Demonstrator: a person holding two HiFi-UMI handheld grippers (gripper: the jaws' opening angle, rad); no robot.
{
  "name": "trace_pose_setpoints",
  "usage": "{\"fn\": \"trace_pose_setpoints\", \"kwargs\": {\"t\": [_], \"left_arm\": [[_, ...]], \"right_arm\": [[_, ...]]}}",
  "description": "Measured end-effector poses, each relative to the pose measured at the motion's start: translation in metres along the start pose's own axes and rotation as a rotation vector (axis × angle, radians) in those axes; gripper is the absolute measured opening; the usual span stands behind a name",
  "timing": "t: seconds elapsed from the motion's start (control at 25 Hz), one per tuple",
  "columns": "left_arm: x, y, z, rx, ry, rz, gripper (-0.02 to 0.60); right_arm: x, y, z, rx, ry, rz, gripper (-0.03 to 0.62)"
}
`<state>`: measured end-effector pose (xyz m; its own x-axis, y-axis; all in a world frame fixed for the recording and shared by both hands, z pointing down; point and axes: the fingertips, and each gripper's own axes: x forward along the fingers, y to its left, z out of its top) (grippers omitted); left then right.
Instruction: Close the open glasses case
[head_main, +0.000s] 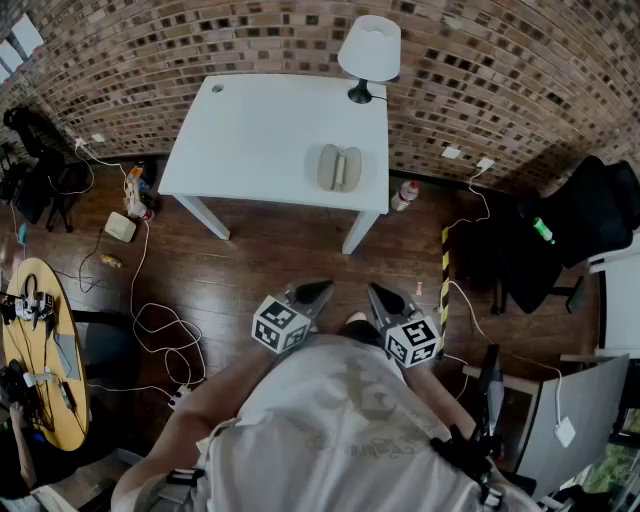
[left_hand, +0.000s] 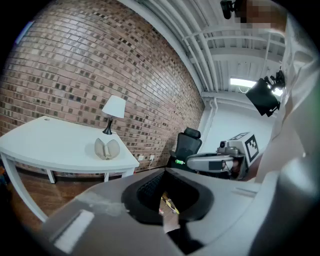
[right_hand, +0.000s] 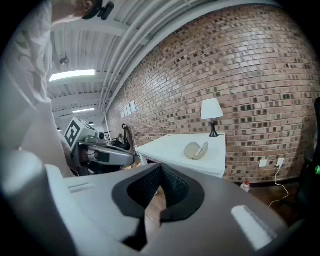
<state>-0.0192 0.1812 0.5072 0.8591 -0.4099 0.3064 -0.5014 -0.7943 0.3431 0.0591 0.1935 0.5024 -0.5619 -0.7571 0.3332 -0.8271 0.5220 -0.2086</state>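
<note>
While the open glasses case (head_main: 339, 168) lies toward the right end of the white table (head_main: 250, 130), near the lamp (head_main: 368, 55), the left gripper (head_main: 322, 290) and right gripper (head_main: 375, 293) hang well apart from it — jaws pressed together, holding nothing.

A beige-grey glasses case (head_main: 339, 168) was seen lying open on the white surface (head_main: 250, 130). Its two oval halves were spread side by side, near the right front corner.
</note>
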Motion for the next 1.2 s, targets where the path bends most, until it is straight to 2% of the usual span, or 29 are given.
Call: {"fn": "trace_pose_setpoints", "kwargs": {"t": [0.4, 0.76, 1.0, 1.2], "left_arm": [[-0.005, 0.019, 0.008, -0.006, -0.031, 0.013, 0.006], [-0.024, 0.045, 0.013, -0.042, -0.067, 0.088, 0.006], [-0.029, 0.052, 0.004, -0.067, -0.038, 0.126, 0.006], [-0.038, 0.077, 0.006, -0.090, -0.019, 0.194, 0.006]], "right_arm": [[0.016, 0.000, 0.012, -0.007, 0.000, 0.006, 0.008], [0.043, 0.016, 0.024, -0.043, 0.013, 0.072, 0.008], [0.058, 0.014, 0.012, -0.002, 0.045, 0.112, 0.008], [0.089, 0.013, 0.014, 0.022, 0.058, 0.175, 0.008]]}}
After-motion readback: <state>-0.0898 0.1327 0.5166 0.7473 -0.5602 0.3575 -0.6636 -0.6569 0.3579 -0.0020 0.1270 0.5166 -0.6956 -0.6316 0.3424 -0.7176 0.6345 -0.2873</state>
